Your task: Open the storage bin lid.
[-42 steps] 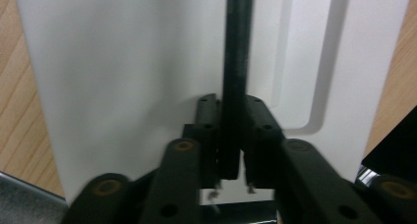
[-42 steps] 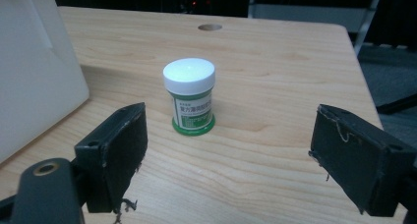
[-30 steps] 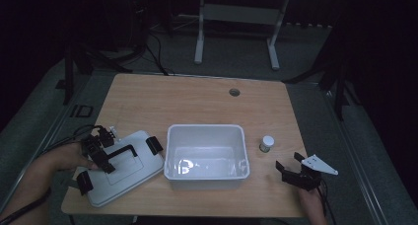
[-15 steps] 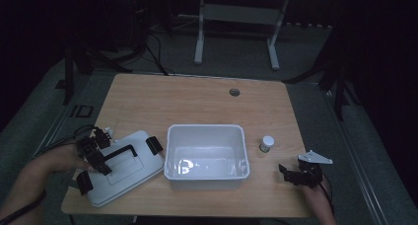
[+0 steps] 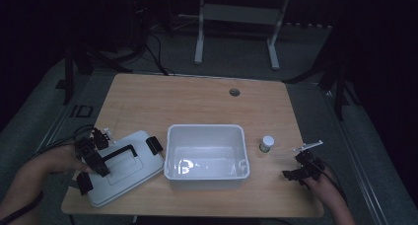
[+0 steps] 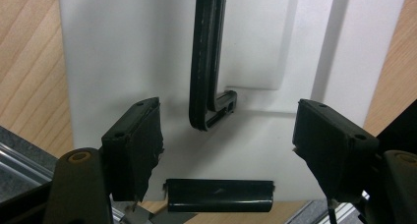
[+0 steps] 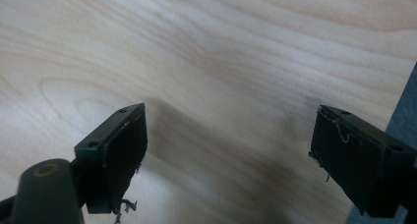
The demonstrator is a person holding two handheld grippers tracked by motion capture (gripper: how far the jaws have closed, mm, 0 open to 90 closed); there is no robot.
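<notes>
My left gripper (image 6: 226, 150) hovers wide over the white lid (image 5: 123, 168) at the desk's (image 5: 197, 96) front-left corner, gripping nothing. My right gripper (image 7: 228, 155) gapes near the right edge. If I close off-centre, the black handle (image 6: 206, 62) may slip away.

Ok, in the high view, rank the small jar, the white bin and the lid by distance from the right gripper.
From the right gripper:
1. Small jar, just up and left of it on the table.
2. White bin, mid-table, left of the jar.
3. Lid, far left, under the left gripper.
</notes>
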